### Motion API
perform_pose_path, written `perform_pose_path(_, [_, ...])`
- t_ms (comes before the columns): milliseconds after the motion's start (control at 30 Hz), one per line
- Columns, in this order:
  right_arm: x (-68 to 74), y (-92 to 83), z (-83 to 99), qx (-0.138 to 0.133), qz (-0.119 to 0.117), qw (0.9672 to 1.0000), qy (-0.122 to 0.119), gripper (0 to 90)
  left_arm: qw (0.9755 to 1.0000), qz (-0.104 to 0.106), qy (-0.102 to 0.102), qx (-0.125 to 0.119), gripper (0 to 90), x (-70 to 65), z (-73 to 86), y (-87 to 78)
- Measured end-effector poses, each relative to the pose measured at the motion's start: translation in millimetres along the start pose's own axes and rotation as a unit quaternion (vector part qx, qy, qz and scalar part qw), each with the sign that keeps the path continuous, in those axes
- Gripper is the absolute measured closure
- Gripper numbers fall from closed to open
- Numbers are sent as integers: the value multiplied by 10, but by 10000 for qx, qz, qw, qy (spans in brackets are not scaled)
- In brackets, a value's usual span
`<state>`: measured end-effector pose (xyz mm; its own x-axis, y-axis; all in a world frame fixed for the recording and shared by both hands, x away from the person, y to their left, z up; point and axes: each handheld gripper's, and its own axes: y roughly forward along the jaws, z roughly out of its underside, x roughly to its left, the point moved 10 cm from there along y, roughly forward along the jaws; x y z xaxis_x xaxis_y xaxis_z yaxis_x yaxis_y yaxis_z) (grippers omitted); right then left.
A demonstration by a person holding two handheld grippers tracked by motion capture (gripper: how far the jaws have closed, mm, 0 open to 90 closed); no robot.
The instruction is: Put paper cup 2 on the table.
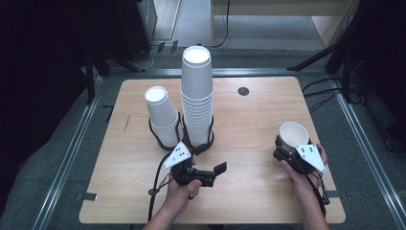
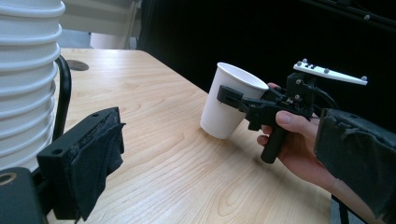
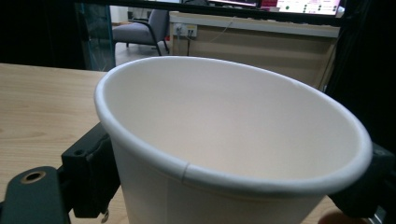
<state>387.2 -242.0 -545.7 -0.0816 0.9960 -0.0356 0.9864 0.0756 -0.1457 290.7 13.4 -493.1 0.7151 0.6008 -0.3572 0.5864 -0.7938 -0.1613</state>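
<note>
A single white paper cup (image 1: 293, 133) sits tilted near the table's right edge, between the jaws of my right gripper (image 1: 288, 146). The black pads press on its wall just under the rim on both sides. In the right gripper view the cup (image 3: 224, 140) is empty. From the left gripper view the cup (image 2: 229, 105) leans, its base at or just above the wood. My left gripper (image 1: 214, 174) lies low over the middle of the table, pointing right. Its jaws stand wide apart with nothing between them (image 2: 224, 163).
A tall stack of white cups (image 1: 197, 96) and a shorter stack (image 1: 163, 117) stand in black ring holders left of centre, right behind my left hand. A dark round hole (image 1: 243, 91) marks the far side of the wooden table (image 1: 249, 191). Floor and dark stands surround it.
</note>
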Motion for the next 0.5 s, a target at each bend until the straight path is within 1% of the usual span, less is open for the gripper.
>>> perform_pose_path(100, [-1,1,-3,-34,-31,10000,41,117,10000,-14,3,2,15,8,0,-2])
perform_pose_path(200, [8,4,20,14,-59,10000,55,114,10000,-24,13,-3,15,17,-3,-6])
perform_pose_path(433, [-9,9,74,182,58,9998,-48,103,10000,-62,-10,-17,15,38,-11,-12])
perform_pose_path(500, [-8,5,79,227,47,9997,-26,99,10000,-64,-5,-13,15,42,-10,-13])
